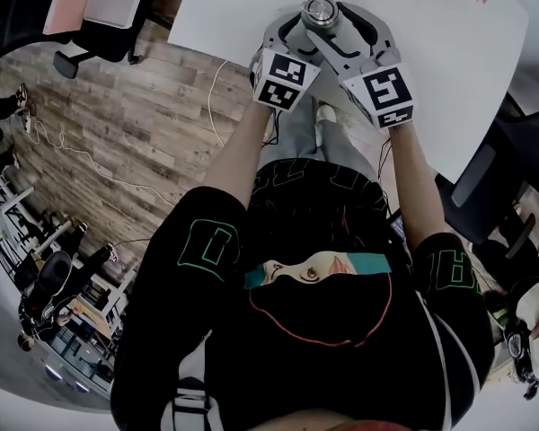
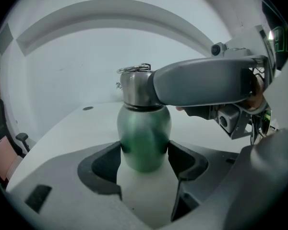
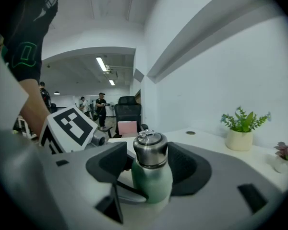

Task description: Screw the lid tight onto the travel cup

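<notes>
1 green cup [image 2: 144,126] (lid [image 2: 134,87] on) clamped by left gripper [image 2: 144,155]; right gripper [image 3: 149,153] slack around lid.

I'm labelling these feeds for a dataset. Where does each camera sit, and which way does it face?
Head view: on the person's head, facing steeply down at the white table and silver steel lid; forearms and black sweatshirt show.
Left gripper view: on the left hand-held gripper, looking along jaws clamped on the green metal travel cup; right sleeve shows.
Right gripper view: on the right hand-held gripper, jaws flanking the lid, facing a potted plant; left sleeve shows.
Shared: both gripper views show cup, lid and the other gripper.
</notes>
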`<state>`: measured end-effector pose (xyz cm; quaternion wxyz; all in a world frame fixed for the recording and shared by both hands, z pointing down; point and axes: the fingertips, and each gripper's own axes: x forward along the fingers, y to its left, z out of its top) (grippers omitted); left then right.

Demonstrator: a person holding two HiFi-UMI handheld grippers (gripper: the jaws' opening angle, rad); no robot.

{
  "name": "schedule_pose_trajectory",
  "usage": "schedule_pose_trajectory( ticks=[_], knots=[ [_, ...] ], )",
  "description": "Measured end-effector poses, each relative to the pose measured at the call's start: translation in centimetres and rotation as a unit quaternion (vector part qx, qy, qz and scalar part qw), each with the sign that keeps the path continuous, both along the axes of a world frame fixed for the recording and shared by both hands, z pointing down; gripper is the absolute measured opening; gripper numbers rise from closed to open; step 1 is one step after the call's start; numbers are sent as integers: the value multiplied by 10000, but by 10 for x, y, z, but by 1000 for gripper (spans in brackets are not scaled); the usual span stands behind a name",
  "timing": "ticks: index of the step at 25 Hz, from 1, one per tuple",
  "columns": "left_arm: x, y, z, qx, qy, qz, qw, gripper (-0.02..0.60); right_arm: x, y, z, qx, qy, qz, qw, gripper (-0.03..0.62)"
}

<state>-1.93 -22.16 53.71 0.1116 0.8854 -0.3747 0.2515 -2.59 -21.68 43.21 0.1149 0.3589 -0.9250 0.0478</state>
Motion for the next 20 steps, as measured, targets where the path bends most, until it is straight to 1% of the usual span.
schedule_pose_trajectory(
  ticks=[2,4,6,8,12,14,15,17,20],
  knots=[
    [0,0,0,-5,12,4,10000,319,0,-1,-1,18,49,-433,9990,273],
    [0,0,0,-4,25,0,10000,319,3,-7,-3,12,111,-741,9972,275],
    [0,0,0,-9,33,0,10000,319,5,-9,-7,-7,144,-978,9951,293],
    [0,1,0,-38,29,-1,10000,319,8,-7,-12,-61,39,-1081,9941,281],
    [-1,4,-2,-71,21,-24,10000,319,15,-7,-24,-232,-294,-898,9953,263],
    [0,2,-2,-69,39,-35,10000,319,20,-14,-37,-319,-643,-790,9943,221],
    [0,1,-2,-73,45,-43,10000,319,23,-18,-45,-356,-856,-709,9932,219],
    [-1,0,-3,-78,57,-61,9999,321,30,-28,-62,-337,-1155,-458,9917,207],
    [-3,0,-6,-152,40,-116,9998,324,38,-39,-81,-222,-1271,-70,9916,167]
  ],
)
